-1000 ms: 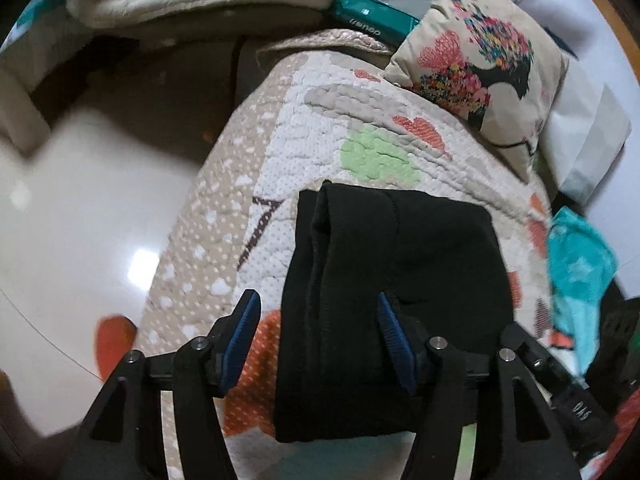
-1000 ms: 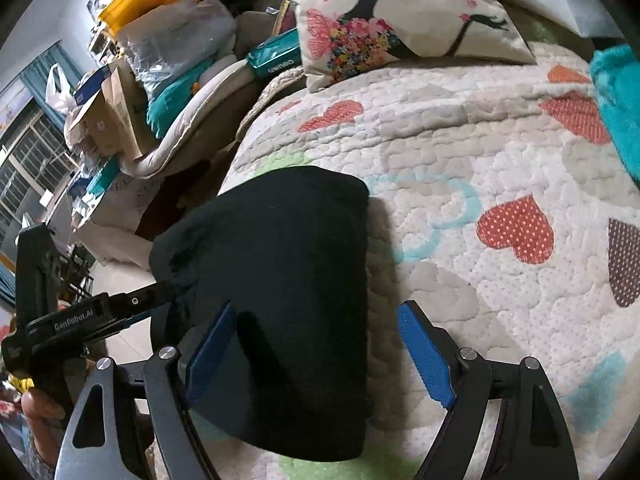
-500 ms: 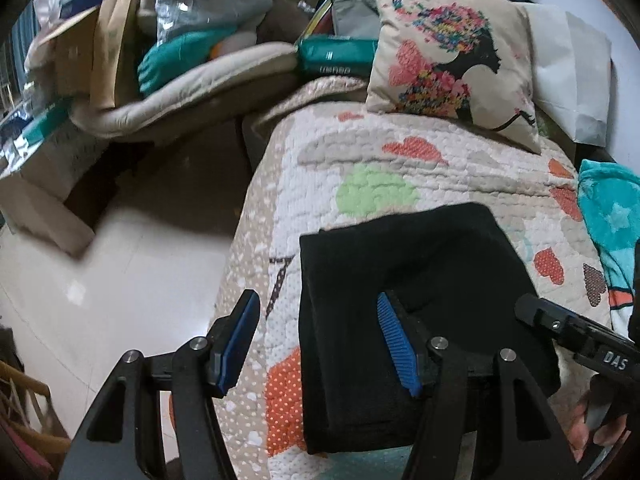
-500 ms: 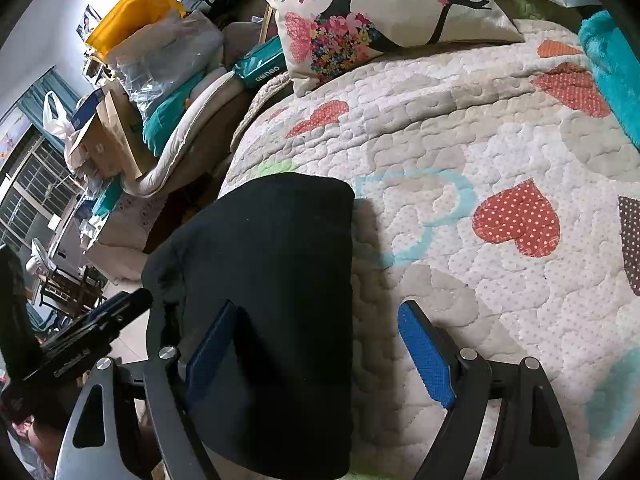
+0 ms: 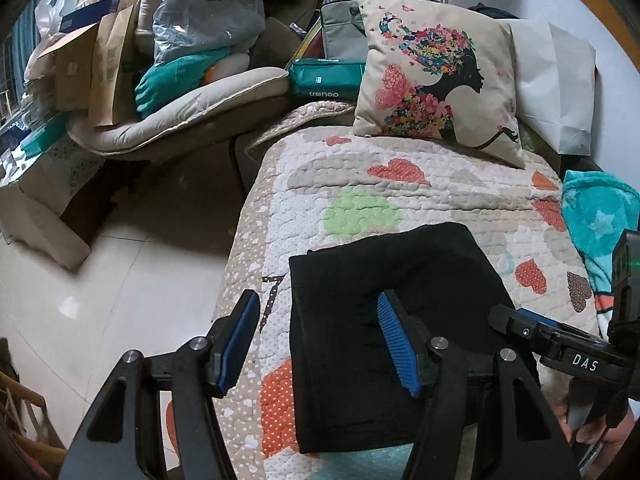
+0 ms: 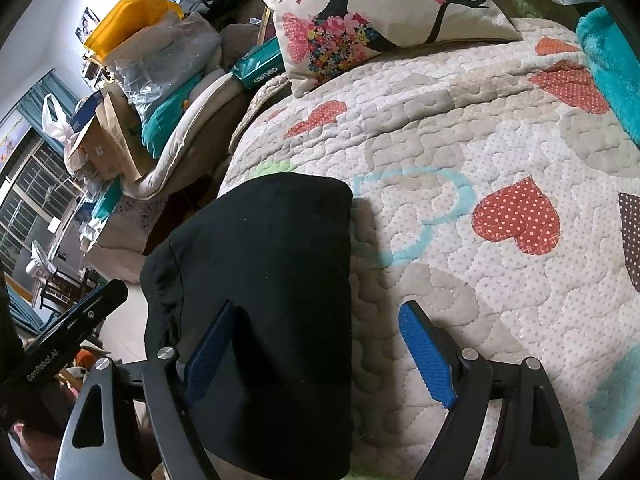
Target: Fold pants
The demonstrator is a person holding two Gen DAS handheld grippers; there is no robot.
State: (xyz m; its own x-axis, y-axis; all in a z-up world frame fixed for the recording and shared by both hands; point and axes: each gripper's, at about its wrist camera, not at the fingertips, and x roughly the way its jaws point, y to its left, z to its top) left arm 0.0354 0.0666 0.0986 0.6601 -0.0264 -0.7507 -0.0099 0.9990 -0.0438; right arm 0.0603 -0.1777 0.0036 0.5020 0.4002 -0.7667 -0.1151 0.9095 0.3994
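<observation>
Black pants (image 5: 384, 320) lie folded into a compact block on the quilt (image 5: 400, 184), below the floral cushion (image 5: 432, 80) and close to the bed's floor-side edge; a second ago both grippers sat lower over the cloth, now they have drawn back and up, and the block keeps its shape; the left gripper (image 5: 316, 344) stands apart, holding nothing; the right gripper (image 6: 316, 352) is likewise spread wide, one finger over the pants, one over quilt; folding looks finished. Beyond the cushion, a clear plastic bag (image 5: 200, 12) holds bundled soft goods; a yellow bin (image 6: 128, 20) sits behind, contents hidden.
</observation>
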